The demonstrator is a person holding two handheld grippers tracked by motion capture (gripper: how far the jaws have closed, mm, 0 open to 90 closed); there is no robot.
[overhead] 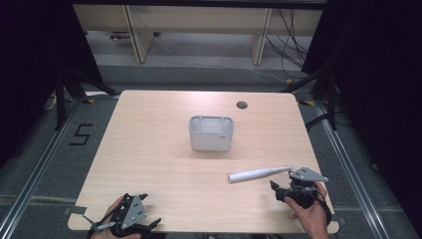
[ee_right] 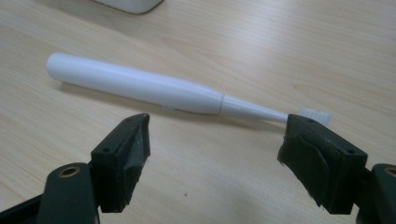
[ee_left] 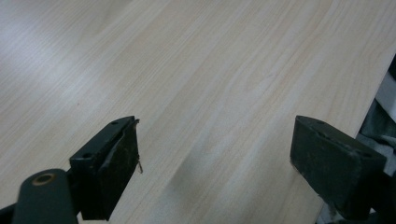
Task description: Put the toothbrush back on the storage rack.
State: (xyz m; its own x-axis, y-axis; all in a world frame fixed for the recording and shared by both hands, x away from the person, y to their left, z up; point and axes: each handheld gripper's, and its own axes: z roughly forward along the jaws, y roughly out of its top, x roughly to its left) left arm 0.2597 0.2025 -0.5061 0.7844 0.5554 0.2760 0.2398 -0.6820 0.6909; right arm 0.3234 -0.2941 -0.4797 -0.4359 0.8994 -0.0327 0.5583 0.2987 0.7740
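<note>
You are working with two black two-jaw grippers. Your left gripper is carrying a grey three-cornered plate dotted with small dark screws, and a thin grey stub is sticking out beside it. Your right gripper is wearing the same kind of grey plate. Up close, each blocky black jaw is showing worn dark padding, small screw holes and a brass-ringed pivot hole.

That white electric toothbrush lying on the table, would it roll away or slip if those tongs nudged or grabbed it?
The toothbrush looks round and smooth, so a sideways nudge would probably roll it. Its glossy handle may slip in the right tongs, now open just short of it. It looks stiff, likely lifting without bending.
</note>
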